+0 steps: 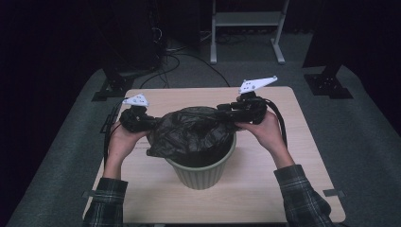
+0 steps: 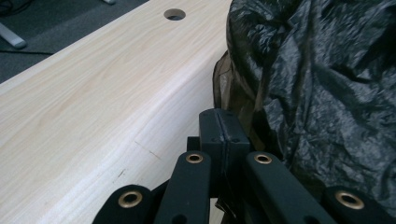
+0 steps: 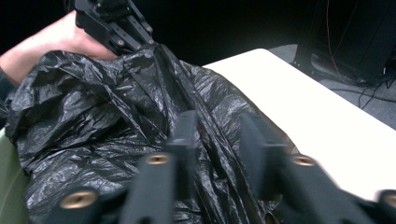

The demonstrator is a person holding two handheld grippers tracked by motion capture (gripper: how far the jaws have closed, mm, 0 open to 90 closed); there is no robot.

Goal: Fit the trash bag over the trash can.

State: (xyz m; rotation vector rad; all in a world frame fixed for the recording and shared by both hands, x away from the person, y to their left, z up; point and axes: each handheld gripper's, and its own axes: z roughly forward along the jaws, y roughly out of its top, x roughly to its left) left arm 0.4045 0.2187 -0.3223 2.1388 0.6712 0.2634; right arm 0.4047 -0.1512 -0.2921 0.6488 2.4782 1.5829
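Observation:
A crumpled black plastic bag (image 1: 189,130) lies over the mouth of a ribbed green bin (image 1: 203,172) in the middle of the wooden table (image 1: 283,156). My left gripper (image 1: 153,124) is at the bag's left edge. In the left gripper view its jaws (image 2: 223,116) are pressed together on a thin edge of the bag (image 2: 327,93). My right gripper (image 1: 222,111) is at the bag's upper right. In the right gripper view its jaws (image 3: 219,121) stand a little apart, with a ridge of the bag (image 3: 93,116) running between them toward the left gripper (image 3: 140,44).
A round hole (image 2: 174,14) is cut in the tabletop near its far edge. Beyond the table stand a white metal frame (image 1: 246,28), black stands (image 1: 331,80) and loose cables (image 1: 175,61) on grey carpet. Bare wood (image 3: 303,107) lies to the bin's right.

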